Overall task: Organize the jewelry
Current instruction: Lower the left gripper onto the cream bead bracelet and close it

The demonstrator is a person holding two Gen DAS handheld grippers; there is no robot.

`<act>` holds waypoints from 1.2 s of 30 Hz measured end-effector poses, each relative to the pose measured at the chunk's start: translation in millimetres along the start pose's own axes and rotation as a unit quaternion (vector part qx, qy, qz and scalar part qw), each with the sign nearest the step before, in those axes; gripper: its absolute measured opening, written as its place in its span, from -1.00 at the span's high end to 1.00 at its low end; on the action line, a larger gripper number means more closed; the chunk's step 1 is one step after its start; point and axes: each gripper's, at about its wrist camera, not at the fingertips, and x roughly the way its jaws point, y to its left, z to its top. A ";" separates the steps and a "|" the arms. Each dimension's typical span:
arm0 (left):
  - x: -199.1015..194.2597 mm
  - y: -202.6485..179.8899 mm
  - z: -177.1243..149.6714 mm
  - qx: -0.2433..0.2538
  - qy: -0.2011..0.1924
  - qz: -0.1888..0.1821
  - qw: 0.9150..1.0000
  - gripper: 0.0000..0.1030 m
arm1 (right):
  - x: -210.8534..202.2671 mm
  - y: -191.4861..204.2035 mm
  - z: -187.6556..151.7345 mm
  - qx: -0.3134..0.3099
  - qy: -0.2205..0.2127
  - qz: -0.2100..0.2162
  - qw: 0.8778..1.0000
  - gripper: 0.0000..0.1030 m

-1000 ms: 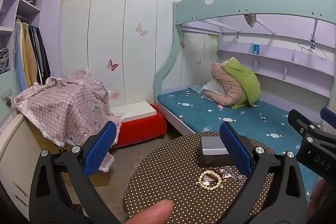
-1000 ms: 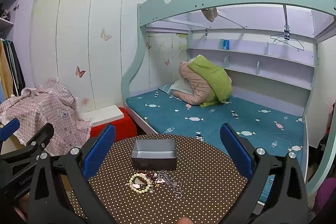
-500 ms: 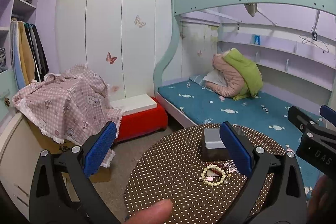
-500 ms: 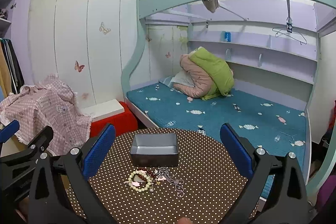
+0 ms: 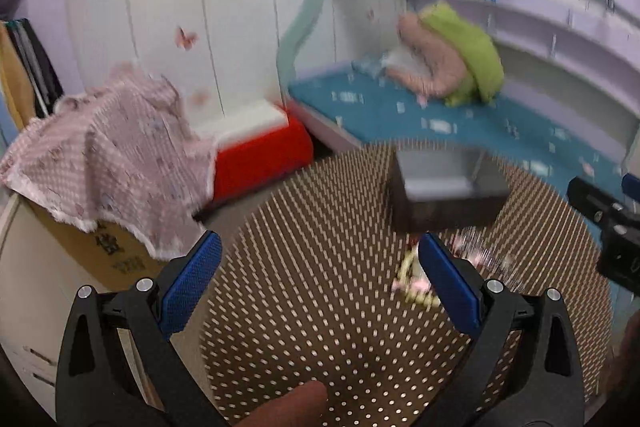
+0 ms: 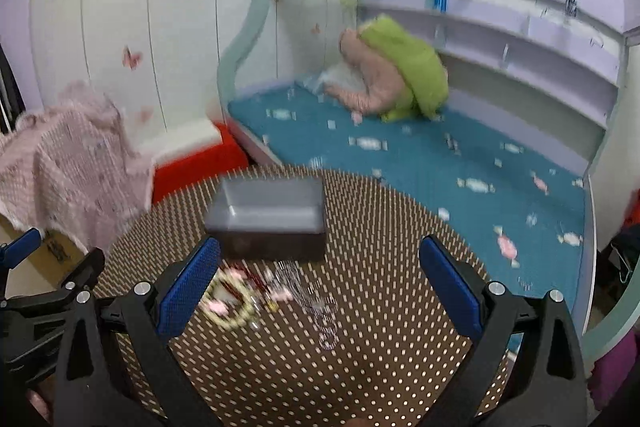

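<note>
**Both tongs wide, jewelry loose on the spotted desk**

Left tongs (image 5: 320, 275): blue-padded fingers spread wide, nothing between them. They hang above the round brown desk with white polka dots (image 5: 320, 307). A fingertip shows at the bottom edge of the left wrist view.

Right tongs (image 6: 320, 279): likewise spread wide and empty, over the same desk.

Open grey rectangular box with dark sides (image 6: 268, 223): sits on the desk toward its far side, upright. In the right wrist view it lies ahead of the left finger.

Jewelry: a cream beaded bracelet (image 6: 228, 303) lies flat on the desk just in front of the box, partly behind the right tongs' left pad. Beside it a dark red beaded strand (image 6: 250, 277), and to its right a silvery chain necklace (image 6: 316, 299) trailing toward the camera. All lie outside the box (frames are motion-blurred, so bead detail is uncertain). In the left wrist view the heap sits behind the right pad.

Behind the desk: a bed with a teal patterned sheet (image 6: 420, 147), a red low bench with a white top (image 5: 260, 147), a pink checked cloth (image 5: 108, 147) draped over a cardboard box.
</note>
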 end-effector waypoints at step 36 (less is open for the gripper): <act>136.1 -25.8 -10.9 0.014 0.124 -0.198 0.972 0.82 | 69.4 -16.7 -35.4 0.001 0.091 0.013 0.996 -0.85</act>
